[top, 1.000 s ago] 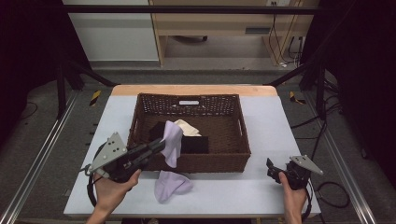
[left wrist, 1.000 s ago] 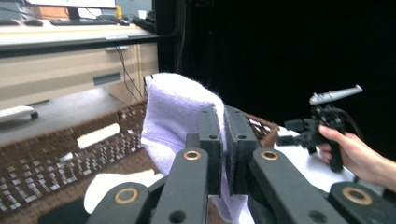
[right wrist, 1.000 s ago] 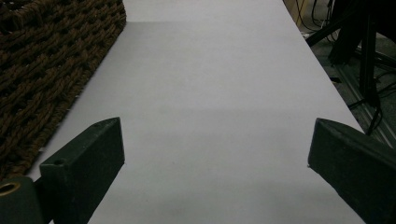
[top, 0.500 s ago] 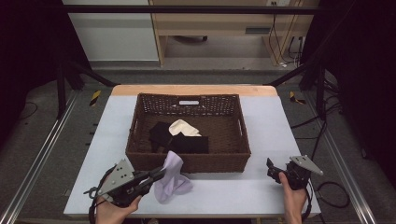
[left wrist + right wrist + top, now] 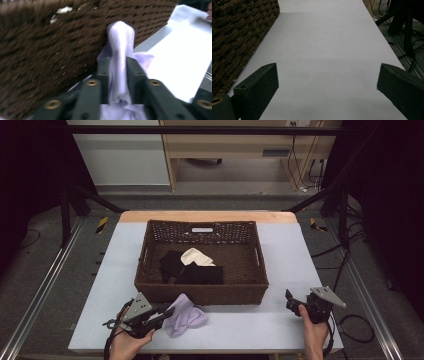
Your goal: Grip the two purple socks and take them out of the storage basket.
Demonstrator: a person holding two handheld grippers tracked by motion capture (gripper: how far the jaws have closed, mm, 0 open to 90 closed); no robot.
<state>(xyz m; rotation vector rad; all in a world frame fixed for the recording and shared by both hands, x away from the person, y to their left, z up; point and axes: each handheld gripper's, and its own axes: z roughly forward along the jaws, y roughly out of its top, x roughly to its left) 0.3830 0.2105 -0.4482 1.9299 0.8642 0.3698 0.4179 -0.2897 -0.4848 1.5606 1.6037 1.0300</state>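
The left gripper [image 5: 165,312], its jaws just eased apart around the lilac cloth [image 5: 186,319], has that cloth lying directly ahead against the basket [image 5: 200,295], far from the open right gripper [image 5: 290,299].

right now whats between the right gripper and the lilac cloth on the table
Nothing: in the high view, bare pale table top runs from the right gripper to the crumpled lilac cloth, with the brown woven basket just behind that stretch.

Basket [image 5: 200,292] sits mid-table [image 5: 280,325], with dark clothes [image 5: 192,270] and a folded cloth [image 5: 196,256] inside. Sock [image 5: 186,317] lies on the table just before the basket's front wall. My left gripper [image 5: 167,312] at the sock's left, right gripper [image 5: 290,299] well apart, right of basket.
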